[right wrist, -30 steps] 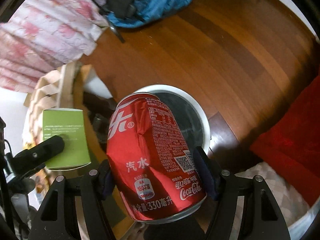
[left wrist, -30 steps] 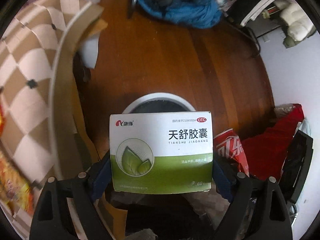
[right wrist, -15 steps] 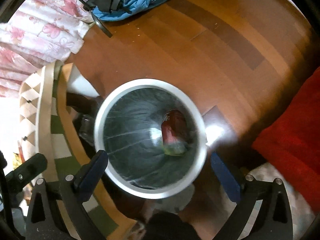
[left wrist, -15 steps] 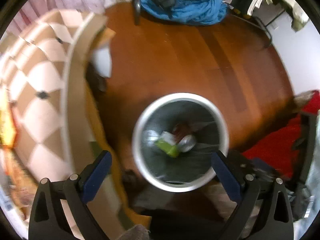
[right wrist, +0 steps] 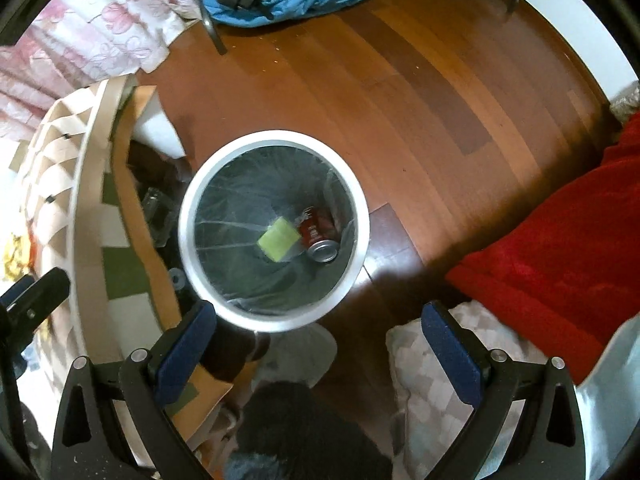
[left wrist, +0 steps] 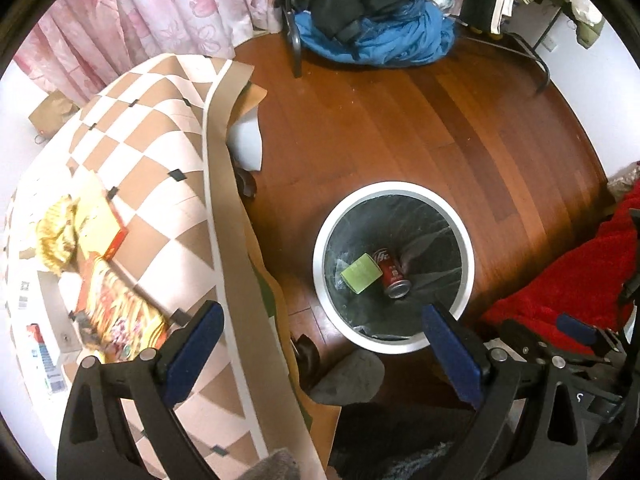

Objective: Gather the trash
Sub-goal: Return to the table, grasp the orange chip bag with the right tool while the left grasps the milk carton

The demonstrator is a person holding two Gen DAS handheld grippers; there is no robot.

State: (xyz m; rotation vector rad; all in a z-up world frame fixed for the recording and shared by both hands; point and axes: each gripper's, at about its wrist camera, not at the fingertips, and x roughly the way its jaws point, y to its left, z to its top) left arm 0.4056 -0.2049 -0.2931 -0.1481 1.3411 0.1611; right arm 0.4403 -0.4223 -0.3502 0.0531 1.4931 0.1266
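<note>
Both claws have just been opening and now stand spread and empty: left claw (left wrist: 320, 344), right claw (right wrist: 320, 344). The medicine box (left wrist: 361, 278) and cola can (left wrist: 393, 276), gripped a second ago, lie touching inside the bin (left wrist: 394, 190), lower centre. This drop appears complete.

The left gripper (left wrist: 322, 332) hangs wide open with nothing between its blue pads, pointing down at the floor. Beyond it, the white-rimmed bin (left wrist: 320, 236) stands on the wooden floor (left wrist: 400, 128), with a green box (left wrist: 361, 278) and a red can (left wrist: 393, 276) lying side by side at its bottom. A checkered cloth (left wrist: 160, 168) covers the surface to the left.
</note>
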